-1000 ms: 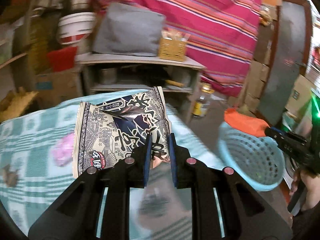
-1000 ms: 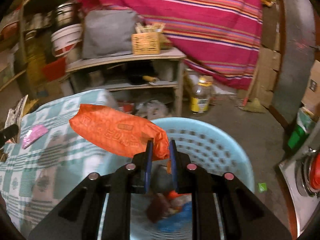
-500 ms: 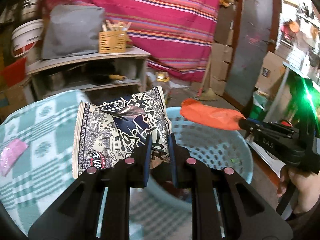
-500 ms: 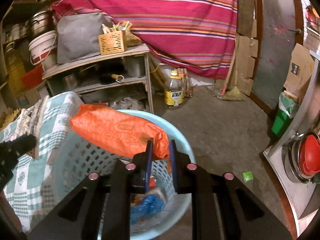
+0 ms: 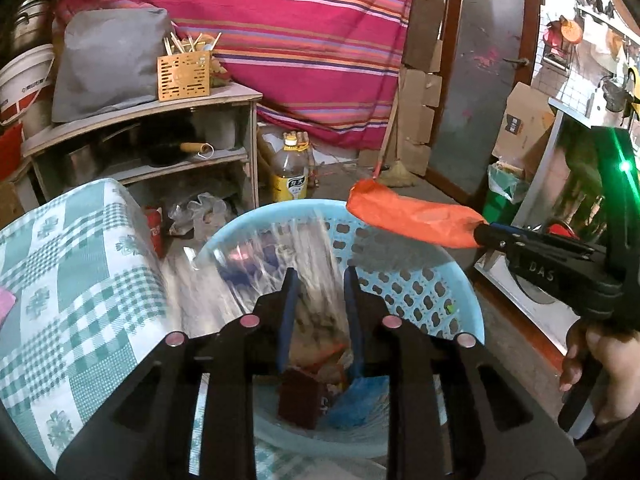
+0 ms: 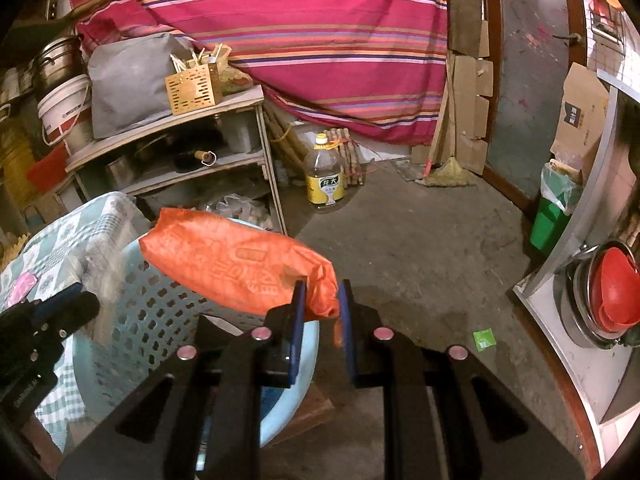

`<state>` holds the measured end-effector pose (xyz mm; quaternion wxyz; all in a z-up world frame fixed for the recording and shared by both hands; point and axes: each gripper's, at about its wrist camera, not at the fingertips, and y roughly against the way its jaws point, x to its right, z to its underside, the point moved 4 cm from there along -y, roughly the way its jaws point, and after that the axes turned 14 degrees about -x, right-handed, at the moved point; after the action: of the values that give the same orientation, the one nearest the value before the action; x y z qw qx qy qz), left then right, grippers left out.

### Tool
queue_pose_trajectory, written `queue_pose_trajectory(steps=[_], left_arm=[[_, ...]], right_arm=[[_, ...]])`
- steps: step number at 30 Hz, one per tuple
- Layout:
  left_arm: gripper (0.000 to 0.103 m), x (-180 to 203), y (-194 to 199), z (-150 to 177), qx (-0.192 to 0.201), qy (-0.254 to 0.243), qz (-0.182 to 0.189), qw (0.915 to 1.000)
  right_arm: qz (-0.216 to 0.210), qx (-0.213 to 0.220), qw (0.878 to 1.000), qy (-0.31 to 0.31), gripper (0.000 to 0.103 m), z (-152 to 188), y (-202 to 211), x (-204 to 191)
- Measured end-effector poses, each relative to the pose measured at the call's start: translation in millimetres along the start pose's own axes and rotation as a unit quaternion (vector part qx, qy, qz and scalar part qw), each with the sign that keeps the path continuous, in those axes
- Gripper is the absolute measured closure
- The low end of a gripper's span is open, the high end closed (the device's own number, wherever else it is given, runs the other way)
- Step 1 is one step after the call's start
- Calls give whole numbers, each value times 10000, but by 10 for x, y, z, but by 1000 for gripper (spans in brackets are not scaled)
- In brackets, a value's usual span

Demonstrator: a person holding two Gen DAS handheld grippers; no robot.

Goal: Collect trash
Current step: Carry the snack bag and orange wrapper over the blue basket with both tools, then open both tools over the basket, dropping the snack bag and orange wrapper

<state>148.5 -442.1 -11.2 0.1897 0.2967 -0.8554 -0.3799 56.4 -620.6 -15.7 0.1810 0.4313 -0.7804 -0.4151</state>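
Now the left gripper point(image 5: 318, 280) has its jaws parted over the light blue basket point(image 5: 424, 280), and between them a blurred streak of a wrapper point(image 5: 320, 280) seems to be falling; I cannot tell if the pads touch it. The right gripper point(image 6: 322, 292) has its jaws closed on the end of an orange packet point(image 6: 236, 268), which hangs above the near right rim of the basket. Inside the basket lie a dark red piece point(image 5: 300, 400) and blue plastic point(image 5: 360, 400). On the left is the checked tablecloth point(image 5: 80, 280). The step in hand is dropping trash into the basket. I judge the next move needs the packet carried a little left over the opening, then the jaws opened.
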Motion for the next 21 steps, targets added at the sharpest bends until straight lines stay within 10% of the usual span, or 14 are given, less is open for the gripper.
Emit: queue_pose_trajectory(steps=[21], left_arm=[[17,-1309,873,243,411,1213,-1691,9772]], right_arm=[[7,-204,9983,545,79,25,-57,-666]])
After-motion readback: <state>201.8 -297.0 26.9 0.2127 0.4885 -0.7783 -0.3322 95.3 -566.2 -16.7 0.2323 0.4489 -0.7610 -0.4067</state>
